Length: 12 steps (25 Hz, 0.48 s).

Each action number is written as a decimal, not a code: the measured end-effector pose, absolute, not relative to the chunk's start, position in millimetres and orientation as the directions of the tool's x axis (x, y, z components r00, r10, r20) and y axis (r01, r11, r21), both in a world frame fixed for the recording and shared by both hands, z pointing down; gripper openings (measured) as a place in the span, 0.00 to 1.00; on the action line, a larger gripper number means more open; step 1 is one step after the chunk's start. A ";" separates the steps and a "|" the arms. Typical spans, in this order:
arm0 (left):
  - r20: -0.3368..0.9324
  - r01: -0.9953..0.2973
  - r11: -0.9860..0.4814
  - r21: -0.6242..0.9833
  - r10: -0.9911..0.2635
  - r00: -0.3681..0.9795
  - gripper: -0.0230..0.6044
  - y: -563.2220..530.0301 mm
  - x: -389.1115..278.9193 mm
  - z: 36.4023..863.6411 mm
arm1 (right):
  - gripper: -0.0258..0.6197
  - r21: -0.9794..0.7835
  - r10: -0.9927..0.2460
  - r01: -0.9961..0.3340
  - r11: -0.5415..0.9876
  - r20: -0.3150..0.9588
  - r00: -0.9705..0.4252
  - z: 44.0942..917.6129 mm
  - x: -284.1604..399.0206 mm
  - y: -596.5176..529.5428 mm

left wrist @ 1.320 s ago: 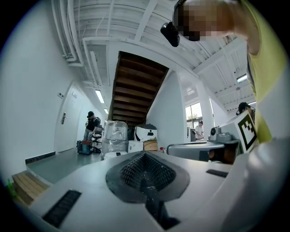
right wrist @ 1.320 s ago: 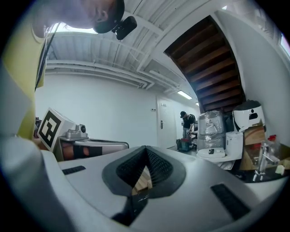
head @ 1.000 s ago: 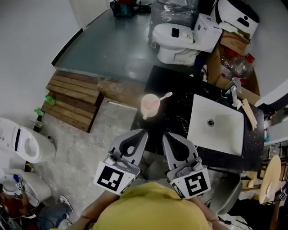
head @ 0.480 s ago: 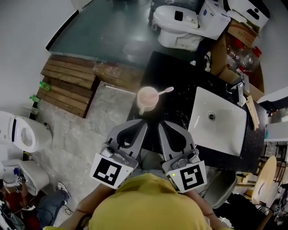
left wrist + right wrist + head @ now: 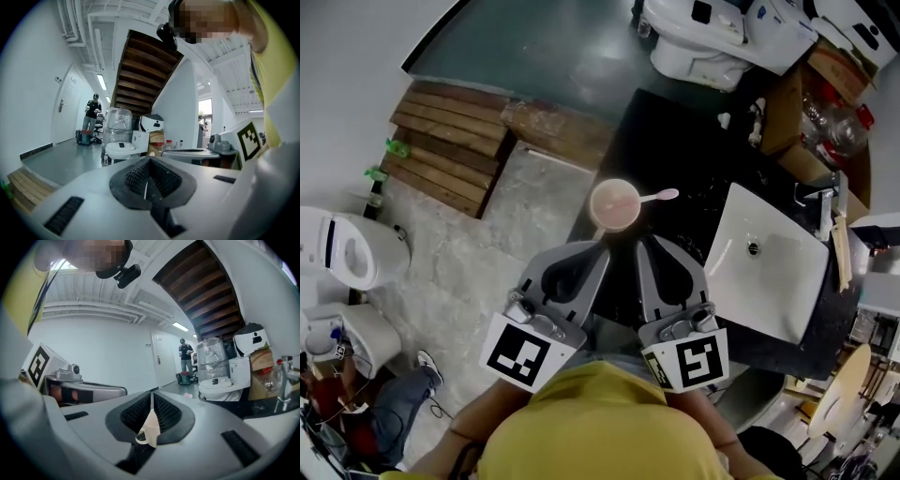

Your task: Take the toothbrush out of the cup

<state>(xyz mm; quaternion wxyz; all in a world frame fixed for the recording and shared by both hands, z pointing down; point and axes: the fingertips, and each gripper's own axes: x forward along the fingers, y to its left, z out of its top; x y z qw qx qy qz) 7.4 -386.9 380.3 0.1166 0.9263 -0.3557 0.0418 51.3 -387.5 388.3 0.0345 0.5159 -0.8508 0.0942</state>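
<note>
The toothbrush [image 5: 652, 197] stood in the pink cup [image 5: 613, 205] on the black counter [image 5: 675, 141], its handle leaning toward the sink [image 5: 769, 281]. We held the left gripper [image 5: 600, 247] and right gripper [image 5: 643, 244] just short of the cup, jaws closed on nothing.

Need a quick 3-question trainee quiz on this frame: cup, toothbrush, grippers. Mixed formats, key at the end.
1. True or false: the pink toothbrush lies flat on the black countertop, outside the pink plastic cup.
2. In the head view, on which side of the cup does the white rectangular sink basin sit? A) left B) right C) behind it, by the toilet
3. Fill in: the jaws of the left gripper and the right gripper are both ____.

Key: 1 false, the brush rests in the cup with its handle sticking out to the right; 2 B; 3 shut, with nothing held.
</note>
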 end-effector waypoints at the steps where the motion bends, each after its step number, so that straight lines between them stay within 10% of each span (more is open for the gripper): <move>1: 0.167 -0.672 -0.717 0.187 -0.651 0.741 0.05 -388.9 7.2 382.5 | 0.07 -0.139 -0.876 -0.888 0.438 0.155 -0.457 391.9 53.6 -390.9; 12: 0.225 -0.698 -0.690 0.192 -0.661 0.715 0.05 -399.2 4.4 402.5 | 0.16 -0.302 -0.880 -0.878 0.370 0.189 -0.436 433.3 64.9 -419.5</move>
